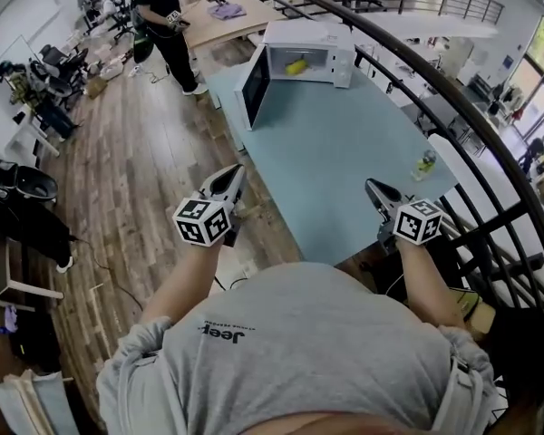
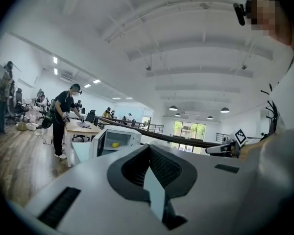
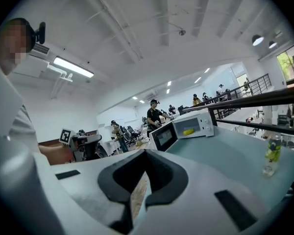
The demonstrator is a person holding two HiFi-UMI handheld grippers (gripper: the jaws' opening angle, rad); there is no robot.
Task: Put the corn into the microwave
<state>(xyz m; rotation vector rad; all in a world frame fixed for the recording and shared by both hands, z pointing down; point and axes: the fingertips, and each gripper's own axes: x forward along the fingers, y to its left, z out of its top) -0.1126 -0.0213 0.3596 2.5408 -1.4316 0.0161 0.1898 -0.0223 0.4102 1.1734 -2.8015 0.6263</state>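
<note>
1. The corn (image 1: 296, 65) already lies inside the microwave (image 1: 313, 51), a yellow piece on the oven floor at the far end of the pale blue tabletop (image 1: 340, 166); both gripper views show it in the same place, behind the open front.
2. The microwave door (image 1: 254, 89) stands swung wide toward the near side; judged from that, the placing itself looks done, and what may remain is shutting the door, though the task sentence does not ask for it.
3. The left gripper (image 1: 237, 170) is held at the near left corner of the tabletop, close to the person's body and well apart from the microwave; its fingers are pressed together with nothing between them.
4. The right gripper (image 1: 372, 186) is held over the near right edge of the tabletop, likewise well apart from the microwave; its own view shows the fingers closed to a thin seam, and empty.
5. Neither gripper touches the corn, the door or the tabletop; both point roughly level toward the far end.
6. A small clear bottle (image 1: 425, 163) stands alone near the right edge of the tabletop, beside the dark curved railing (image 1: 453, 89); it has no part in the task as far as I can judge.
7. Another person (image 1: 163, 16) works at a wooden table beyond the microwave, clear of this tabletop.
</note>
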